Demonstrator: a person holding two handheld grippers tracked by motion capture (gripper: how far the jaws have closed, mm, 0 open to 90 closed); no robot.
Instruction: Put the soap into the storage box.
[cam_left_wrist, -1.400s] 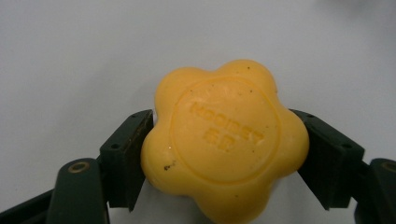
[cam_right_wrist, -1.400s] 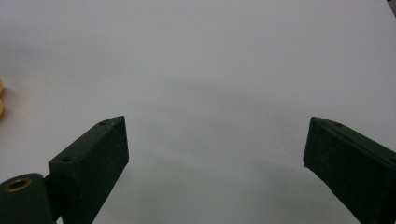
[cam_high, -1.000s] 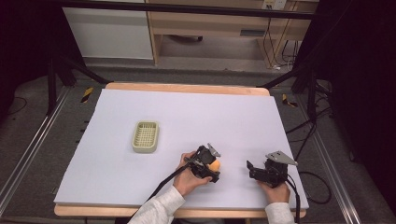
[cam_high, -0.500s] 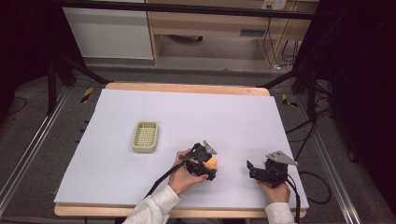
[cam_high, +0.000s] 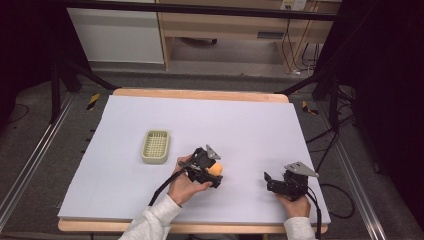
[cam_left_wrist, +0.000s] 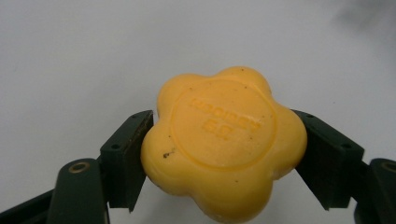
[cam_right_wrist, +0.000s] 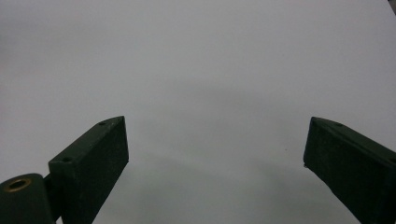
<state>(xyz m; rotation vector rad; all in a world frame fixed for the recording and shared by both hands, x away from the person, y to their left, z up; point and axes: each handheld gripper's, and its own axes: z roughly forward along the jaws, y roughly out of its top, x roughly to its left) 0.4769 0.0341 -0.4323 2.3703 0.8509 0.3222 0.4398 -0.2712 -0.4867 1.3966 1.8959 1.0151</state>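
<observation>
A yellow flower-shaped soap (cam_left_wrist: 224, 144) is clamped between the two black jaws of my left gripper (cam_left_wrist: 222, 149), off the white sheet. In the high view that soap (cam_high: 215, 169) shows as an orange-yellow lump at the tip of the left gripper (cam_high: 210, 170), near the table's front middle. A pale green slotted soap dish (cam_high: 155, 146) lies to its left, apart from it. My right gripper (cam_high: 270, 181) rests low at the front right; in the right gripper view (cam_right_wrist: 215, 163) its jaws stand wide apart over bare white sheet.
The white sheet (cam_high: 240, 120) covers a wooden table (cam_high: 200, 93). Black cables trail from both grippers toward the front edge. Dark stands and rails flank the table on both sides.
My left gripper has lifted with the soap and shifted left, toward the dish. The right gripper has stayed where it was.
</observation>
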